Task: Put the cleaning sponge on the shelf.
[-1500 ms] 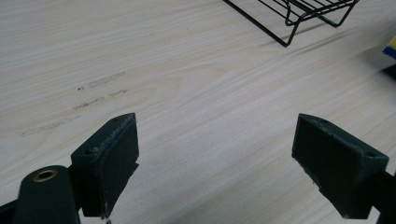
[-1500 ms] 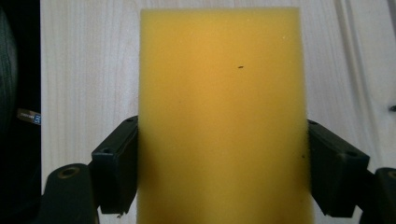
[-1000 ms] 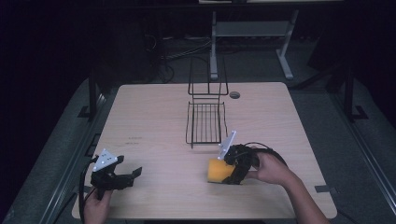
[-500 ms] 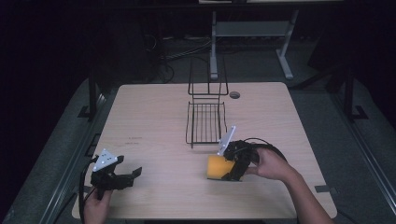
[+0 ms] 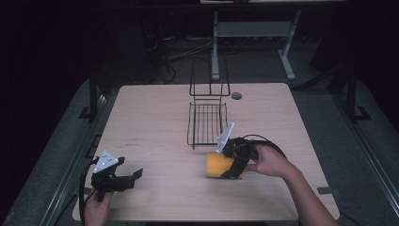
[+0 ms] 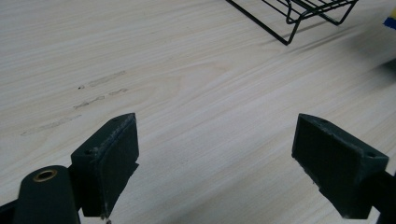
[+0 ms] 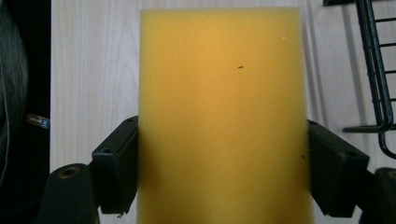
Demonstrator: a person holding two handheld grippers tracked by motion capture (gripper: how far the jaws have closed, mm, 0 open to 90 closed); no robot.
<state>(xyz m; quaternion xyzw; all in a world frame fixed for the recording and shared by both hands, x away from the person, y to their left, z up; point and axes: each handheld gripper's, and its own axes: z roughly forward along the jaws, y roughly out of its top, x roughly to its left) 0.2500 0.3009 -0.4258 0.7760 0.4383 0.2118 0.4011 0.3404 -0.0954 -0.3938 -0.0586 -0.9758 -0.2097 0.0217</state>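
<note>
Here the right gripper (image 5: 229, 170) had its two black jaws clamped on the long sides of a yellow rectangular foam sponge (image 7: 223, 116), which sat between them and touched both. In the high view the sponge (image 5: 219, 166) lay near the table's front edge, just in front of a black wire rack (image 5: 206, 123) and apart from it; the right hand (image 5: 268, 161) held the gripper's body. The left gripper (image 5: 132, 177) sat well apart at the front left corner, jaws spread wide with nothing between them, just bare wood under them in the left gripper view. The left hand (image 5: 96, 209) gripped it from below. Everything rested on a light wooden rectangular table (image 5: 150, 113). Faint scuff marks (image 6: 91, 93) showed on the wood ahead of the left jaws.
</note>
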